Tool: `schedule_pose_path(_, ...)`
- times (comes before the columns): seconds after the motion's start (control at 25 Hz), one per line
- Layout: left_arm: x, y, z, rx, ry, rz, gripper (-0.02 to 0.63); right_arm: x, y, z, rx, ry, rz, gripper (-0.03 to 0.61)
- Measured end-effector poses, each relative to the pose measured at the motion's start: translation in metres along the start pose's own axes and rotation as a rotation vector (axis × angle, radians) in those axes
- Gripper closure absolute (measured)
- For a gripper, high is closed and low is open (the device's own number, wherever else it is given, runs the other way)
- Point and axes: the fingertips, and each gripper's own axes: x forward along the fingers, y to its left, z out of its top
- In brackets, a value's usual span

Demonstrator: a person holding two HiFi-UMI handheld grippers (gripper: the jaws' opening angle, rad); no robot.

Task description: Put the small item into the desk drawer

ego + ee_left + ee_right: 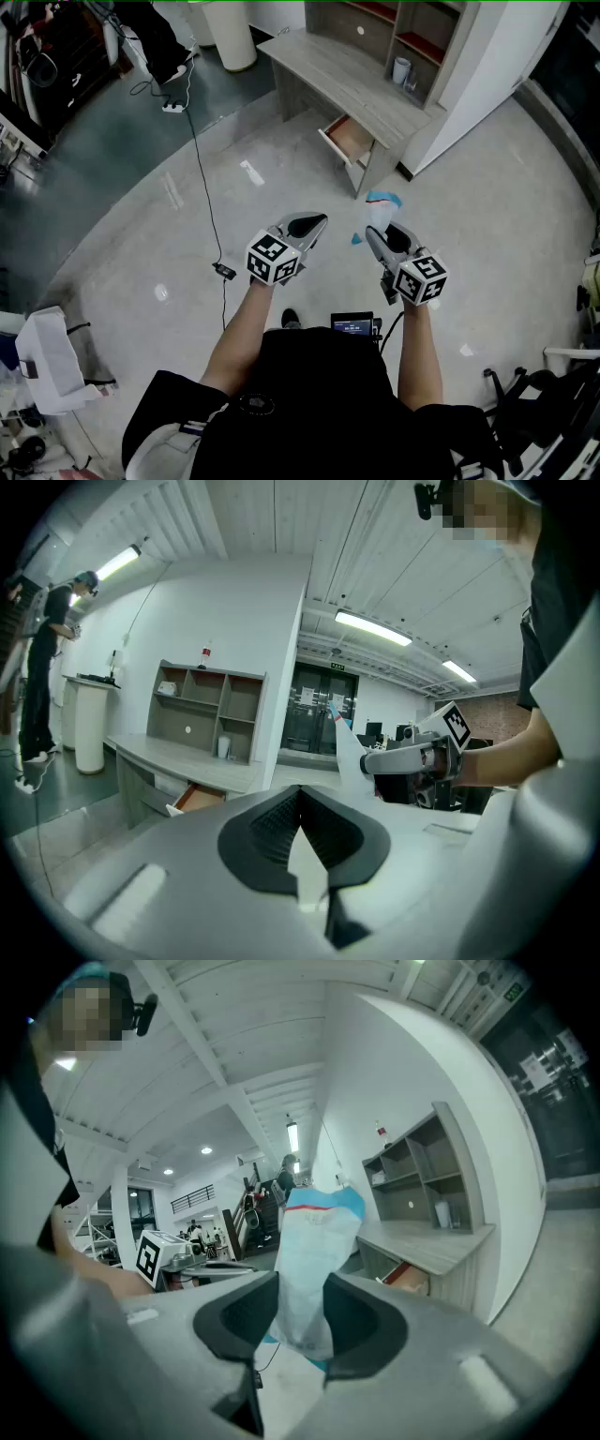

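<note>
- Between you and the desk (pixel 328 66), the pale floor (pixel 281 178) lies bare and wide.
- The drawer (pixel 349 139) stands pulled out with its top open. The desktop edge overhangs its rear part.
- A white wall (pixel 473 80) closes in just right of the desk.
- A black cable (pixel 202 178) trails across the floor on your left.

Black cable (pixel 202 178) (across the floor (pixel 141 234)), perhaps a white cup (pixel 401 70)
</note>
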Motion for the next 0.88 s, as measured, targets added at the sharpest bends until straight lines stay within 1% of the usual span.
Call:
schedule_pose_path(0.44, 0.005, -0.006, -0.001, 0.003, 0.006, -0.010, 0.612, -0.004, 0.000, -0.003, -0.004, 0.011, 0.004, 0.428)
schedule_pose_path(0.68, 0.009, -0.013, -0.003, -0.002, 0.008, -0.011, 0.612, -0.010, 0.001, -0.005, -0.023, 0.015, 0.018, 0.428)
schedule_pose_path(0.88, 0.017, -0.022, -0.008, -0.010, 0.024, -0.022, 0.612, -0.017, -0.007, -0.006, -0.007, 0.014, 0.019, 0.428)
